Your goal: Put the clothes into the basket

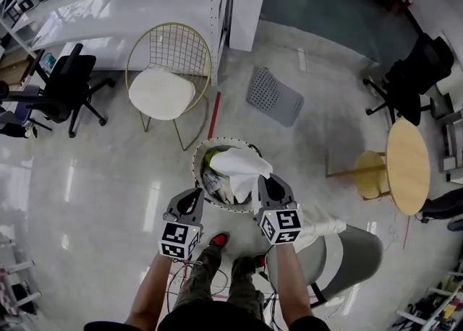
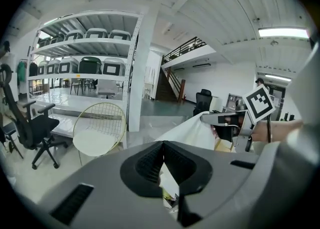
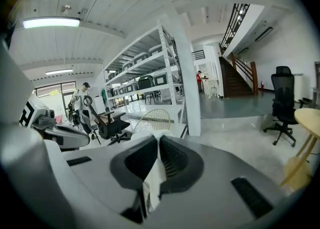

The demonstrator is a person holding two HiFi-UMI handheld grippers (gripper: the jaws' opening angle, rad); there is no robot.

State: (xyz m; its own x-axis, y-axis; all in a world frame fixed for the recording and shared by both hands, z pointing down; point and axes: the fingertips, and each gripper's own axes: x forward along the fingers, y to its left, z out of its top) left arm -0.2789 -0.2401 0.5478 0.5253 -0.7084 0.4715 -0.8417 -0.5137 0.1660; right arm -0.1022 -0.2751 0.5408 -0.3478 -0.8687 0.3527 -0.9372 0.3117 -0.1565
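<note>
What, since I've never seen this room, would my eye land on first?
A crumpled white cloth garment sits over the round white mesh basket in the middle of the floor, pinched by the left gripper and right gripper. Behind the basket stands a gold wire chair with a white cushion, and a round pale wooden table is at the right.
</note>
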